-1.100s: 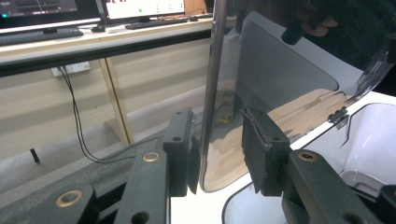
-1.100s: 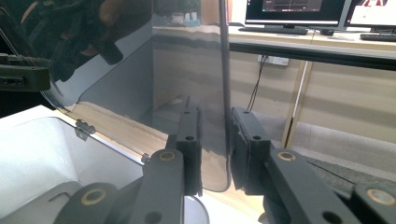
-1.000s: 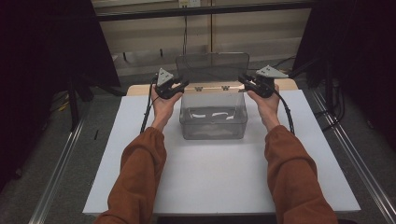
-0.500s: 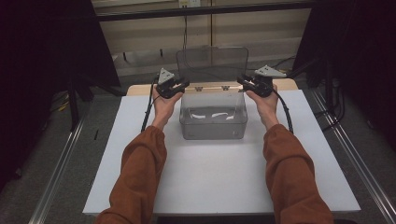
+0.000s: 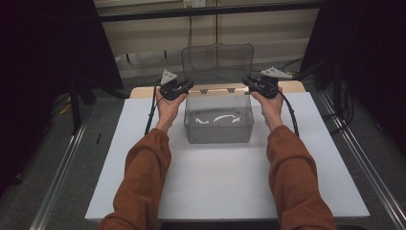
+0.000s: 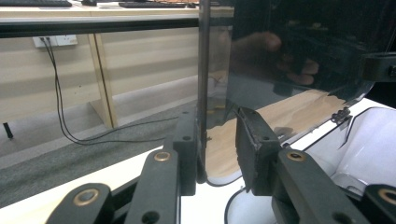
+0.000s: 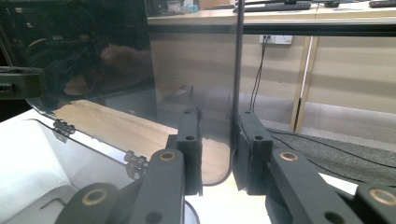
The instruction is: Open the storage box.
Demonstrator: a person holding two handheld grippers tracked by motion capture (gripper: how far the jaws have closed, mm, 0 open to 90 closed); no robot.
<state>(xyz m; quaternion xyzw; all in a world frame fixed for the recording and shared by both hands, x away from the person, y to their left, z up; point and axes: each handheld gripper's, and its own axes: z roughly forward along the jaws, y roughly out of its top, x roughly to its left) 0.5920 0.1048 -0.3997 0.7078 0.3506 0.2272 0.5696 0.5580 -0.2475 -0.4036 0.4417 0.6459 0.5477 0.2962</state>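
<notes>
i hold one clear box (image 5: 218,120) with one hinged lid (image 5: 217,61), which stands upright between my two grippers. my left gripper (image 5: 184,85) has the lid's side edge between its jaws; one jaw touches it, the other stands a little apart, so it is partly open. my right gripper (image 5: 248,82) has the opposite edge in the same way, also not fully closed. i think i take both edges so the lid turns evenly on its two hinges (image 7: 135,163). the box sits below and between them.

Rust-orange long sleeves (image 5: 143,177); each black hand-held gripper (image 5: 175,88) has brass-coloured pivots, a grey plate, a black cable
</notes>
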